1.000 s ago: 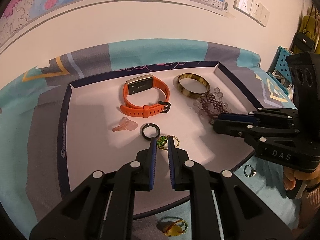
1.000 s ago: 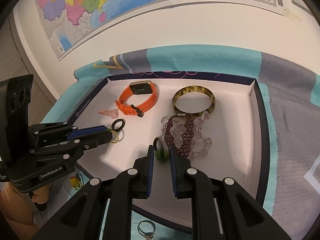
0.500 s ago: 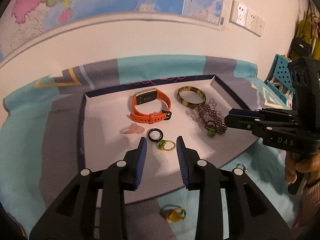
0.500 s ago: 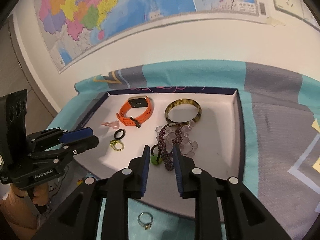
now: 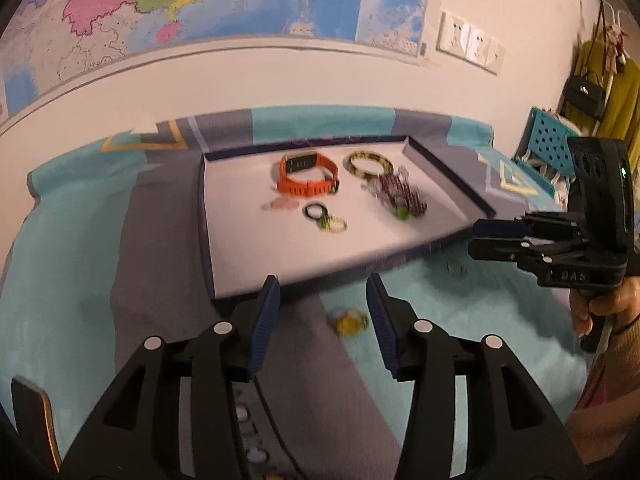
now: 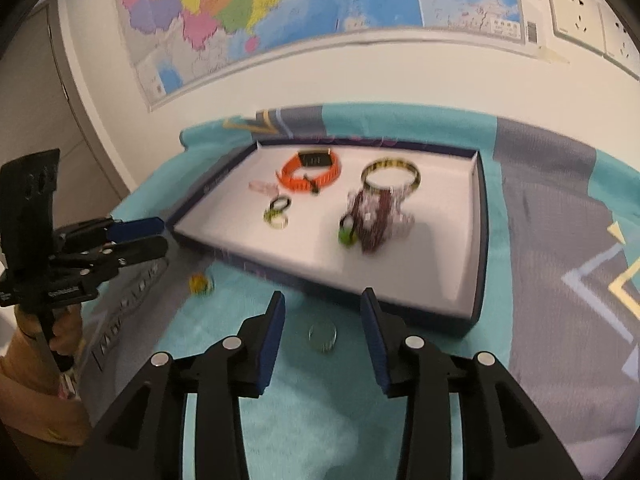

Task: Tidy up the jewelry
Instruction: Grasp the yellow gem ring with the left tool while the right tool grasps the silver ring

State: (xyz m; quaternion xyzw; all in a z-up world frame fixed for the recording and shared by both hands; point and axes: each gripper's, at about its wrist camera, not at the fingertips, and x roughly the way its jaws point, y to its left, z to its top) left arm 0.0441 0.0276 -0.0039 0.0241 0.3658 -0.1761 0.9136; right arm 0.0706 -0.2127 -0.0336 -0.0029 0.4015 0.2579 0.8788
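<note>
**Two rings left outside the tray**

On the teal-and-grey cloth, just in front of the white tray w/ dark-blue rim (image 6: 478,240), lie the remaining pieces: a small silver-toned metal ring (image 6: 322,337) framed by the right claw (image 6: 323,334), and a yellow-stone gold ring (image 5: 349,321) framed by the left claw (image 5: 323,316). Both claws gape wide, holding nothing, pulled back short of the tray.

Handling, as a guess: both rings are light, rigid, smooth and prob. slippery; lying flat on soft pile, they may sink or skid. Best pinched across the band from above, pads pressing a bit into the cloth; for the yellow one, avoid the stone.

Vs 1 s ago: both claws were nearly closed over the tray, left on the green-stone gold ring (image 5: 334,224), right on the green-bead black ring (image 6: 347,232). Those two now rest inside the tray, beside the orange silicone watch (image 5: 308,176) and the purple bead bracelet (image 6: 374,216), and the claws have opened and withdrawn.
</note>
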